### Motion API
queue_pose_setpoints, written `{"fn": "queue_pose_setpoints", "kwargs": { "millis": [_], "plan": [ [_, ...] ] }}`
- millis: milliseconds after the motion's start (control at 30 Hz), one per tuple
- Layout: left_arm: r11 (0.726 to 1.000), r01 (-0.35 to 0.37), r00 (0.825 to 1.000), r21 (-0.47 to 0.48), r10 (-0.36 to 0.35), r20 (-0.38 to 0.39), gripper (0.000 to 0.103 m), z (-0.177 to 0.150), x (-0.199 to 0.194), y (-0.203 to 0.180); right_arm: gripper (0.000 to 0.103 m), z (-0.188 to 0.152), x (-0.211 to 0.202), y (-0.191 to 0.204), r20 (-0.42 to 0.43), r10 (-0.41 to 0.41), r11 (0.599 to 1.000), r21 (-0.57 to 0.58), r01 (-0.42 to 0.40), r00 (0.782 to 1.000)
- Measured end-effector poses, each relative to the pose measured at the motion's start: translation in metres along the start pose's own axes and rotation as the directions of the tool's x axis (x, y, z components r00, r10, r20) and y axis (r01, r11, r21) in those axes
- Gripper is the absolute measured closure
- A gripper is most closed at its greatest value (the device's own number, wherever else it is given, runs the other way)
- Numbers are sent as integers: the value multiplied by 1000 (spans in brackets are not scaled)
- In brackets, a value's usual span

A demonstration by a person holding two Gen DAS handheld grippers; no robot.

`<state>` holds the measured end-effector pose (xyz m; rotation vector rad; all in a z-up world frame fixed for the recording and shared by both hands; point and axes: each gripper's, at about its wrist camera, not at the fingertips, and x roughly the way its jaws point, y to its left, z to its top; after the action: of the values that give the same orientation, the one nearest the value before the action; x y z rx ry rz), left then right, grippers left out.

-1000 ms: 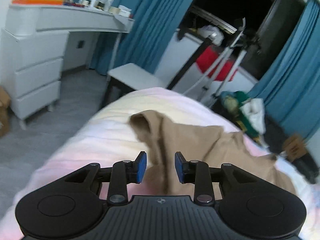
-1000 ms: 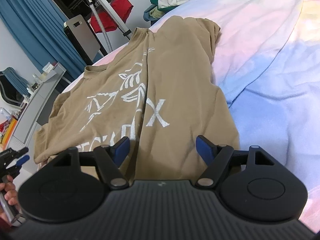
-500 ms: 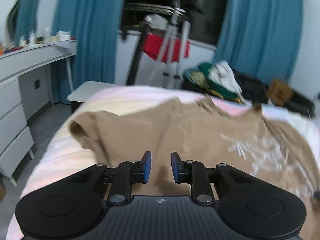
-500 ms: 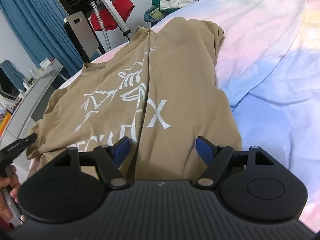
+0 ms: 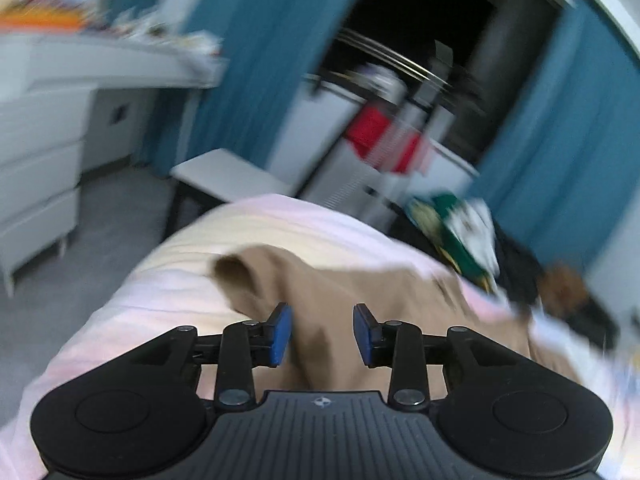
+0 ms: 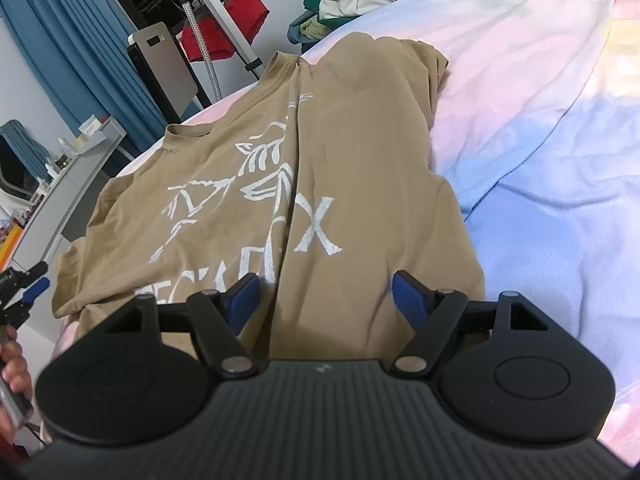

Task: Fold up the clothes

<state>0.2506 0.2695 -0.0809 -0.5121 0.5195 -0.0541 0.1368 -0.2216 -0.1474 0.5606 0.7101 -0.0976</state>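
- The bed (image 6: 540, 128), under a pastel cover, has the tan T-shirt (image 6: 360, 160) lying flat and face up on it, white print showing; the shirt's hem is hidden behind the right hand-held gripper's body.
- In the left wrist view the T-shirt (image 5: 360, 300) is smeared by motion blur. Only a sleeve opening and creased cloth can be made out there, and the room behind it is streaked.
- Right of the T-shirt, the bed lies bare and wide. On the shirt's other side the bed edge runs just past the sleeve, with grey floor below.
- The right hand-held gripper (image 6: 326, 300) hangs over the shirt's lower part, jaws spread wide with nothing pinched, much as half a second ago.
- The left hand-held gripper (image 5: 322, 334) stands partly spread over the sleeve end, gripping nothing. Its jaws have just been opening, the gap wider than half a second ago.
- At the shirt's sleeve corner, the right wrist view catches that gripper's blue tip (image 6: 34, 290) and a person's fingers (image 6: 14, 376), cut off by the frame.
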Motion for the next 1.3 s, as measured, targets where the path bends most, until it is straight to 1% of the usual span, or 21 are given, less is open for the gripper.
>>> {"fn": "queue_pose_setpoints", "kwargs": {
  "millis": [33, 100, 133, 167, 200, 333, 433, 600, 700, 733, 800, 833, 867, 967, 1033, 1100, 1133, 1167, 1233, 1300],
  "plan": [
    [998, -14, 1000, -57, 14, -6, 66, 4, 6, 9, 27, 0, 0, 0, 0, 0, 1000, 1, 0, 1000],
    [986, -42, 999, -161, 38, -23, 66, 11, 19, 25, 27, -1, 0, 0, 1, -1, 1000, 0, 1, 1000],
    [978, -53, 998, -203, 47, -36, 66, 13, 26, 31, 27, -1, 1, 0, 1, -2, 1000, -1, 2, 1000],
    [972, -69, 997, -225, 60, -45, 66, 14, 31, 36, 27, -1, 1, 0, 1, -3, 1000, -1, 3, 1000],
    [970, -73, 997, -234, 64, -47, 67, 15, 34, 40, 27, -1, 1, 1, 1, -4, 1000, -2, 4, 1000],
    [966, -31, 999, -258, 23, -32, 67, 17, 37, 49, 27, -2, 2, 1, 1, -7, 1000, -4, 7, 1000],
    [961, -2, 1000, -275, 2, 1, 67, 17, 33, 53, 27, -2, 2, 2, 2, -10, 1000, -8, 10, 1000],
    [962, 24, 1000, -271, -28, -13, 67, 18, 39, 50, 26, -3, 3, 3, 5, -15, 1000, -19, 15, 1000],
    [962, 54, 998, -269, -60, -14, 67, 16, 45, 48, 26, -4, 3, 3, 7, -18, 1000, -26, 18, 1000],
    [962, 64, 997, -264, -70, -13, 70, 16, 47, 46, 26, -4, 3, 4, 7, -19, 999, -28, 19, 1000],
    [966, 75, 997, -246, -79, -8, 84, 17, 50, 42, 26, -5, 3, 4, 8, -21, 999, -33, 21, 1000],
    [970, 72, 997, -234, -76, -6, 96, 17, 50, 40, 26, -5, 3, 4, 9, -22, 999, -35, 22, 1000],
    [973, 69, 997, -221, -72, -4, 100, 18, 51, 38, 26, -5, 4, 5, 10, -22, 999, -37, 23, 1000],
    [971, 79, 997, -227, -73, 35, 101, 27, 40, 36, 26, -6, 4, 5, 13, -27, 999, -42, 28, 1000],
    [970, 66, 996, -236, -52, 67, 101, 38, 29, 35, 25, -6, 5, 6, 14, -31, 998, -48, 31, 999],
    [963, 56, 995, -265, -31, 99, 101, 50, 19, 37, 23, -7, 5, 7, 15, -31, 998, -53, 32, 999],
    [964, 40, 994, -262, -12, 110, 101, 53, 16, 35, 23, -7, 6, 7, 16, -32, 998, -55, 33, 999],
    [968, 19, 993, -250, 12, 120, 101, 56, 13, 33, 23, -7, 6, 7, 16, -33, 998, -57, 34, 999],
    [982, -52, 989, -181, 76, 128, 101, 57, 12, 23, 23, -7, 6, 6, 17, -33, 998, -60, 34, 999],
    [981, -62, 991, -185, 84, 109, 100, 49, 16, 22, 23, -7, 6, 6, 19, -32, 998, -59, 34, 999]
  ]
}}
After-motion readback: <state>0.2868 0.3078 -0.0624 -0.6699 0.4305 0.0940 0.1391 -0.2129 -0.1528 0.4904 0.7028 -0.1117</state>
